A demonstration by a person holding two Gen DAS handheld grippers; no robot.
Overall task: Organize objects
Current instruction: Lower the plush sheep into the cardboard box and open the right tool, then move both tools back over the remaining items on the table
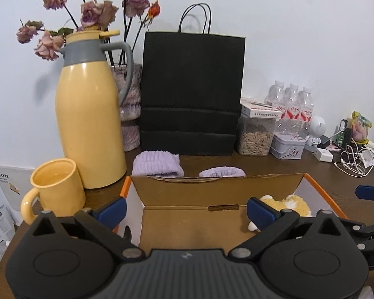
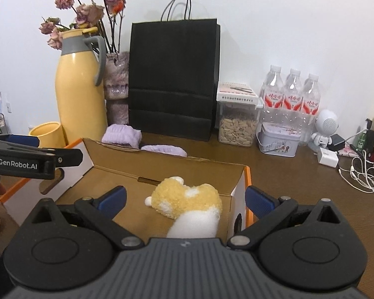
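An open cardboard box [image 2: 167, 172] sits at the near edge of a brown table [image 2: 299, 174]. A yellow and white plush toy [image 2: 187, 199] lies inside, against the box's right wall. The left gripper [image 1: 185, 208] and right gripper [image 2: 185, 198] both hover over the box, jaws spread wide, gripping nothing. 2 purple fuzzy cuffs [image 1: 157, 165] lie just behind the box.

Yellow-and-white plush toy [image 2: 187, 199] lies inside the open cardboard box [image 2: 162, 167] — right end.
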